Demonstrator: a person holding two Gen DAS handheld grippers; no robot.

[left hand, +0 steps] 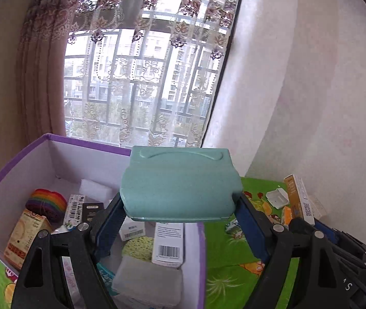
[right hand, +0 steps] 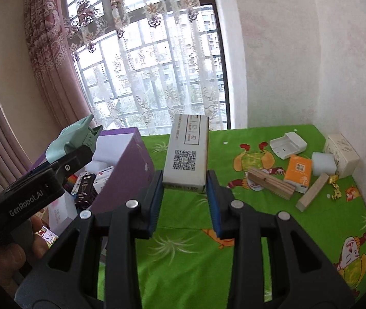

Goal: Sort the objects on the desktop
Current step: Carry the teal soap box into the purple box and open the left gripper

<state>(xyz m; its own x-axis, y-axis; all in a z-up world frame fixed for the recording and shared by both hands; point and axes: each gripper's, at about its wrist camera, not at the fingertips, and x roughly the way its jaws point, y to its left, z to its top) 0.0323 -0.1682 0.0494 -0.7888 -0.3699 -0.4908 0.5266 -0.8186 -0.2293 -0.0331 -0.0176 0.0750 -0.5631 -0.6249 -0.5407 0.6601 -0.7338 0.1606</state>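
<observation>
So on my left cam the left gripper [left hand: 179, 215] has its fingers spread pretty wide and clamped on either side of a teal plastic case [left hand: 180, 182], pads pressing on its two ends. The case is held up in the air, right above the open purple storage box [left hand: 28, 152]. Looking down past it I can see the box is already half full: a white carton with a barcode [left hand: 168, 242], a yellow-green sponge [left hand: 136, 249], a grey pad [left hand: 146, 280] nearest me, then a brown-and-cream carton [left hand: 26, 237] and a rainbow felt thing [left hand: 46, 200] over on the left side, and a white foam block [left hand: 92, 186] toward the back wall.

On my right cam the right gripper [right hand: 185, 193] is squeezed narrow around a white carton with a QR code [right hand: 186, 152], lifted clear over the green cartoon tablecloth [right hand: 195, 257]. It's pointing away from me, tilted a bit. The left gripper shows at the left edge of that view, over the box, with fingers of the person's hand [right hand: 15, 255] under it.

Further out on the cloth, still unsorted: stacked wooden strips [right hand: 270, 182], a loose wooden block [right hand: 312, 191], an orange packet [right hand: 298, 172], a white foam cube [right hand: 324, 163], a small gold trinket [right hand: 336, 188], an open white plastic holder [right hand: 287, 145] and a cream box [right hand: 342, 154] by the wall. Behind everything is the window with the lace curtain [right hand: 144, 51]
</observation>
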